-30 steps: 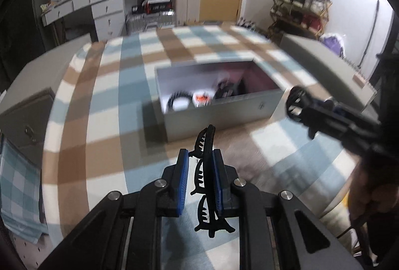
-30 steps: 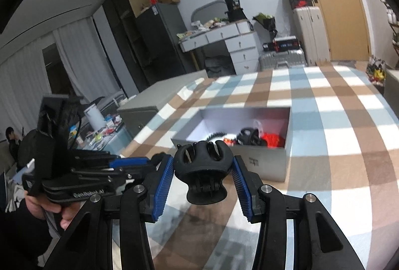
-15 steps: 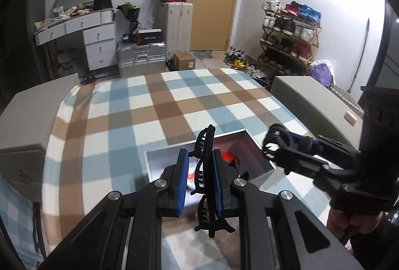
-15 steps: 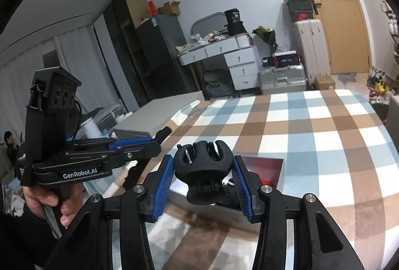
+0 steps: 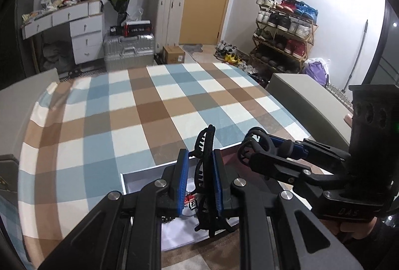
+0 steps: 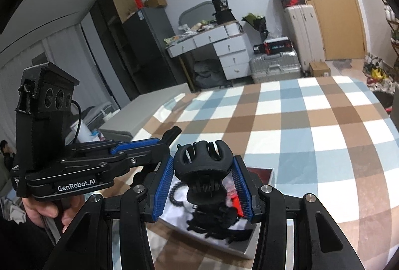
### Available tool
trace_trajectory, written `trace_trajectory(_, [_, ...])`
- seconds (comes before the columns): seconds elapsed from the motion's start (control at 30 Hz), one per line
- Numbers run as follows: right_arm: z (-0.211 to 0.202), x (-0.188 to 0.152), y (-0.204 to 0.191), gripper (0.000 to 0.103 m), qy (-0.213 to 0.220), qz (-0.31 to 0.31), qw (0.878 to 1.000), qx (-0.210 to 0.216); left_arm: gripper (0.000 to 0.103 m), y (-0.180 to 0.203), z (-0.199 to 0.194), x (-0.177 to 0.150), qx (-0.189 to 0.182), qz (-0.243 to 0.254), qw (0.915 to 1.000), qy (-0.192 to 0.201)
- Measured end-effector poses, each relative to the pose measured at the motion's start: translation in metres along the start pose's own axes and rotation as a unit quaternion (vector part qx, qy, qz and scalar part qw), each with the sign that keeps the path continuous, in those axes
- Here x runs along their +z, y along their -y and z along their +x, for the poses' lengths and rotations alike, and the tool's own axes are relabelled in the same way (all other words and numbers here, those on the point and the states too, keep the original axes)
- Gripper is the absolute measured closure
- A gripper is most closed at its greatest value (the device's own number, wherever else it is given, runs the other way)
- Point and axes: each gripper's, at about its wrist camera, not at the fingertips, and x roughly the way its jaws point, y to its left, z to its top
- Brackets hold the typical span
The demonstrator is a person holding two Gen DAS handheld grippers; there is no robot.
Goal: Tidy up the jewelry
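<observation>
Over the box (image 5: 149,174), the left claw (image 5: 199,180) gripped a flat hair clip (image 5: 204,165) and the right claw (image 6: 203,185) a round hair clip (image 6: 203,165), each awaiting release at 6 o'clock.

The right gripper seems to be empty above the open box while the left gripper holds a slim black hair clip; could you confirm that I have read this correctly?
Not quite: the right gripper is not empty. The right wrist view shows its blue pads closed on a rounded black claw clip. The rest stands: it is above the open box, and the left gripper holds a slim black hair clip.
</observation>
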Motion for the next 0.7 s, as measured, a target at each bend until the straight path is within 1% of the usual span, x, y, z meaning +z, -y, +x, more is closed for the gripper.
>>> trace_trajectory(0.23, [0.012,-0.006,0.011,0.056,-0.020,0.014,1.000,-0.009,0.090,-0.006,0.013,-0.005,-0.014,-0.015,0.9997,-0.016])
trace_trajectory(0.33, [0.015,-0.007,0.011,0.054,-0.027,0.012,1.000,-0.009,0.089,-0.008,0.015,-0.004,-0.031,-0.022,0.9991,-0.020])
trace_trajectory(0.37, [0.015,-0.007,0.011,0.045,-0.025,0.011,1.000,-0.009,0.089,-0.009,0.016,-0.003,-0.026,-0.023,0.9992,-0.019])
trace_trajectory(0.4, [0.012,-0.008,0.011,0.034,-0.019,0.011,1.000,-0.009,0.087,-0.008,0.017,-0.003,-0.020,-0.022,0.9994,-0.018])
trace_trajectory(0.43, [0.009,-0.008,0.011,0.032,-0.011,0.012,1.000,-0.007,0.084,-0.008,0.016,-0.003,-0.019,-0.019,0.9995,-0.016])
trace_trajectory(0.47, [0.007,-0.008,0.011,0.032,-0.005,0.011,1.000,-0.006,0.074,-0.008,0.014,-0.003,-0.023,-0.019,0.9995,-0.013])
trace_trajectory(0.5, [0.004,-0.008,0.011,0.032,-0.001,0.009,1.000,-0.006,0.059,-0.010,0.013,-0.003,-0.026,-0.023,0.9994,-0.010])
trace_trajectory(0.53, [0.002,-0.009,0.010,0.032,0.003,0.007,1.000,-0.006,0.054,-0.011,0.010,-0.004,-0.033,-0.030,0.9990,-0.003])
trace_trajectory(0.57, [0.000,-0.009,0.010,0.032,0.005,0.007,1.000,-0.006,0.050,-0.014,0.007,-0.005,-0.042,-0.036,0.9985,0.004])
trace_trajectory(0.6, [-0.004,-0.010,0.009,0.032,0.010,0.006,1.000,-0.006,0.050,-0.016,0.005,-0.005,-0.041,-0.041,0.9983,0.009])
trace_trajectory(0.63, [-0.006,-0.010,0.008,0.032,0.013,0.005,1.000,-0.007,0.050,-0.017,0.005,-0.004,-0.036,-0.042,0.9984,0.014])
trace_trajectory(0.7, [-0.013,-0.011,0.005,0.028,0.025,-0.002,1.000,-0.011,0.049,-0.018,-0.003,-0.005,-0.025,-0.045,0.9983,0.029])
